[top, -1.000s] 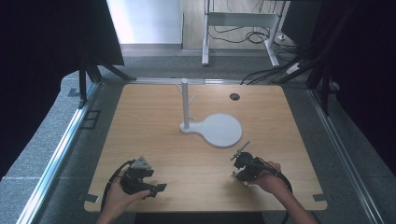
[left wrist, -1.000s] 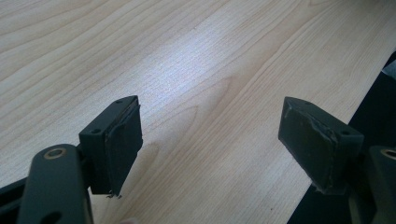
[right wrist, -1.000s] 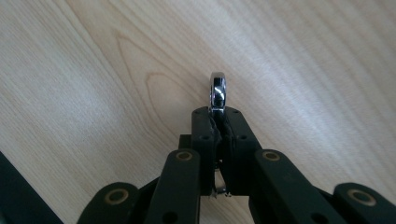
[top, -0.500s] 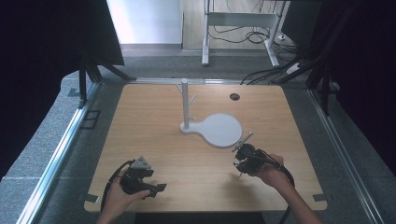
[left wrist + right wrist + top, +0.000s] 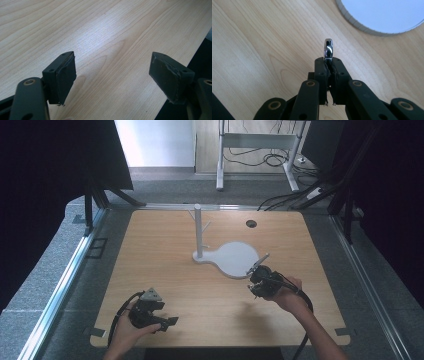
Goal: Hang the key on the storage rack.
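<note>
On the wooden table (image 5: 165, 255) stands a white post with small pegs (image 5: 198, 232), joined to a flat white round plate (image 5: 235, 259). My right gripper (image 5: 256, 270) hovers just off that plate's near right rim, shut on a thin shiny metal piece (image 5: 261, 260) that pokes up and away from the jaws. The right gripper view has the gripper (image 5: 328, 60) pinching the metal piece (image 5: 328, 48) edge-on, with the white plate (image 5: 382, 15) beyond. My left gripper (image 5: 169, 321) rests near the table's front left, open and with nothing in it (image 5: 112, 62).
A dark round cable hole (image 5: 251, 223) sits in the table's far right part. Metal rails (image 5: 65, 275) run along both table sides. Black curtains hang left and right, and cables lie on the floor behind.
My right gripper has risen and moved away from the front edge toward the white plate, carrying the metal piece. The left gripper has stayed put.
</note>
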`<state>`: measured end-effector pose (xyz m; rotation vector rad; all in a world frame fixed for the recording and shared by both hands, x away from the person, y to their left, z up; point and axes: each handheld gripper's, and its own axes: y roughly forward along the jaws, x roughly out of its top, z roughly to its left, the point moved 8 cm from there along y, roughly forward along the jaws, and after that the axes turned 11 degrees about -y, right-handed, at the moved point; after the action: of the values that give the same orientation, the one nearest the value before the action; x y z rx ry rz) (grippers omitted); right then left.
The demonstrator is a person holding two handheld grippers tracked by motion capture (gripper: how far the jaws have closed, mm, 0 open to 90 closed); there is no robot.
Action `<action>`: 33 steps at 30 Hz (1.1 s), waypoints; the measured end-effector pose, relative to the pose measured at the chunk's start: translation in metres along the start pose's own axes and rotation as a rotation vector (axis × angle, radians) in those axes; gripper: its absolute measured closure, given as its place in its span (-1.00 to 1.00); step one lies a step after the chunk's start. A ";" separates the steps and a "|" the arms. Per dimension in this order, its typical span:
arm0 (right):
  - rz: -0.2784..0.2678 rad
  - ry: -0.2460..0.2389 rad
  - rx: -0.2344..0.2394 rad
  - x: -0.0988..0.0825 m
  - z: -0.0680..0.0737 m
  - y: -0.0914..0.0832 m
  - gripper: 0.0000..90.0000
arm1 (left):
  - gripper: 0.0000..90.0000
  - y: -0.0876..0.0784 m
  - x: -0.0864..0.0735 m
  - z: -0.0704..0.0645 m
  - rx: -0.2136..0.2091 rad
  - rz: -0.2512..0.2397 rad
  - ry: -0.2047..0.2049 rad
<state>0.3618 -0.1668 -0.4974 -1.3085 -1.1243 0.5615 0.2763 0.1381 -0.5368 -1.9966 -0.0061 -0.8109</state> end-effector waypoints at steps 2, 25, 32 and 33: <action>-0.001 -0.003 -0.005 0.004 -0.002 -0.001 0.88 | -0.51 0.001 0.000 0.000 0.001 0.000 0.000; -0.076 0.019 -0.022 0.047 -0.026 -0.009 0.88 | -0.51 0.003 -0.001 -0.001 -0.001 0.011 0.009; -0.080 0.031 -0.020 0.055 -0.032 -0.007 0.88 | -0.51 0.001 -0.001 -0.001 -0.002 0.009 0.008; -0.082 0.030 -0.022 0.057 -0.033 -0.007 0.88 | -0.51 0.001 0.000 -0.001 -0.001 0.008 0.007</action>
<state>0.4123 -0.1352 -0.4684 -1.2800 -1.1568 0.4692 0.2759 0.1370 -0.5377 -1.9937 0.0062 -0.8132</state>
